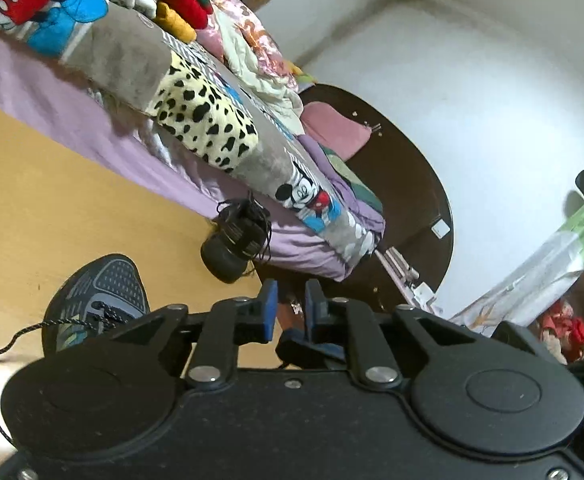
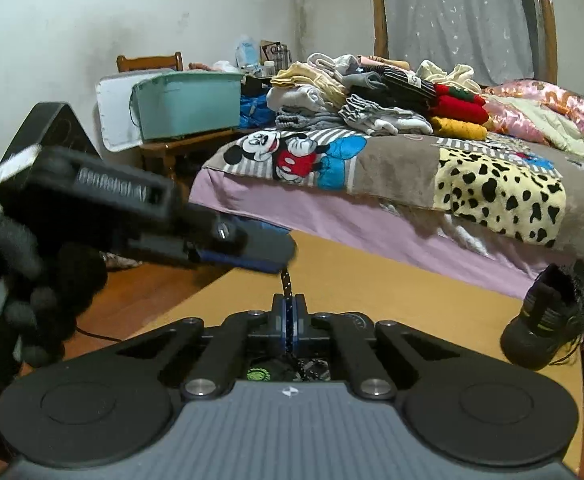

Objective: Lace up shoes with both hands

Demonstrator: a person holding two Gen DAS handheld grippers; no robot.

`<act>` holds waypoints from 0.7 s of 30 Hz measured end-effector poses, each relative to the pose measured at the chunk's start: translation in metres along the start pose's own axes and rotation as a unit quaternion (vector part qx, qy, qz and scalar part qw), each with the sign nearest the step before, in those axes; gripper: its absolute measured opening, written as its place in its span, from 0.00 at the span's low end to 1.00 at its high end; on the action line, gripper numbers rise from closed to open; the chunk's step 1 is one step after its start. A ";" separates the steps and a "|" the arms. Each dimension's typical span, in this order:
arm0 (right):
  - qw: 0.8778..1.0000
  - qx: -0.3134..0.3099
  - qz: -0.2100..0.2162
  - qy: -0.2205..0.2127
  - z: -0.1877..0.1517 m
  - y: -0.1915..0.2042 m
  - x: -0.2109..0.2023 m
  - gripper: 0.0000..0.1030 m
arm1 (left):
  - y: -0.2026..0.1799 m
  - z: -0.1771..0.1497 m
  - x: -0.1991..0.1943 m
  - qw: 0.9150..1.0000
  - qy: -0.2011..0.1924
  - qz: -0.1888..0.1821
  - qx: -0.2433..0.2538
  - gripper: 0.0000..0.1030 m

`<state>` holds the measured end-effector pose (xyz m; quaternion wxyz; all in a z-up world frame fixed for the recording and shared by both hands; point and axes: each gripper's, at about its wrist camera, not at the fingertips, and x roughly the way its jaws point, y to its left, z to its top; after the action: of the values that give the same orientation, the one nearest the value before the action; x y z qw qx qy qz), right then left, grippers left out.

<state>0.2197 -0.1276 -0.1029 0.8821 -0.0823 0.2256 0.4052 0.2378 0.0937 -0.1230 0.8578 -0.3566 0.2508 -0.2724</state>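
In the right wrist view my right gripper (image 2: 287, 312) is shut on a black speckled shoelace (image 2: 286, 280). The lace rises straight to the tip of my left gripper (image 2: 279, 258), which a black-gloved hand (image 2: 19, 264) brings in from the left. In the left wrist view the left gripper (image 1: 290, 292) has its blue pads a little apart, with no lace pinched between them. A grey mesh shoe (image 1: 95, 300) lies low on the left, its lace (image 1: 11, 340) trailing off left. Part of that shoe (image 2: 287, 372) shows under the right fingers. A second, black shoe (image 2: 544, 320) (image 1: 235, 240) leans against the bed.
The shoes rest on a light wooden tabletop (image 2: 372, 280) that butts against a bed with a purple sheet (image 2: 332, 216), a cartoon blanket and piles of folded clothes (image 2: 372, 96). A teal bin (image 2: 187, 104) sits on a wooden chair behind. The table's left edge drops to a reddish floor (image 2: 131, 304).
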 end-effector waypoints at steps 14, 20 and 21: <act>1.000 -0.016 -0.009 0.012 -0.002 0.009 0.003 0.05 | -0.014 -0.006 0.004 0.999 0.014 0.002 0.043 0.00; 1.000 -0.024 -0.013 0.003 -0.002 0.011 0.001 0.14 | -0.014 -0.009 0.006 0.998 0.019 0.010 0.051 0.00; 1.000 -0.025 -0.013 0.003 -0.002 0.011 0.001 0.14 | -0.014 -0.009 0.006 0.998 0.020 0.009 0.051 0.00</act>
<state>0.2115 -0.1203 -0.1046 0.8844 -0.1082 0.2173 0.3986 0.2327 0.0775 -0.1194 0.8723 -0.3044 0.2564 -0.2839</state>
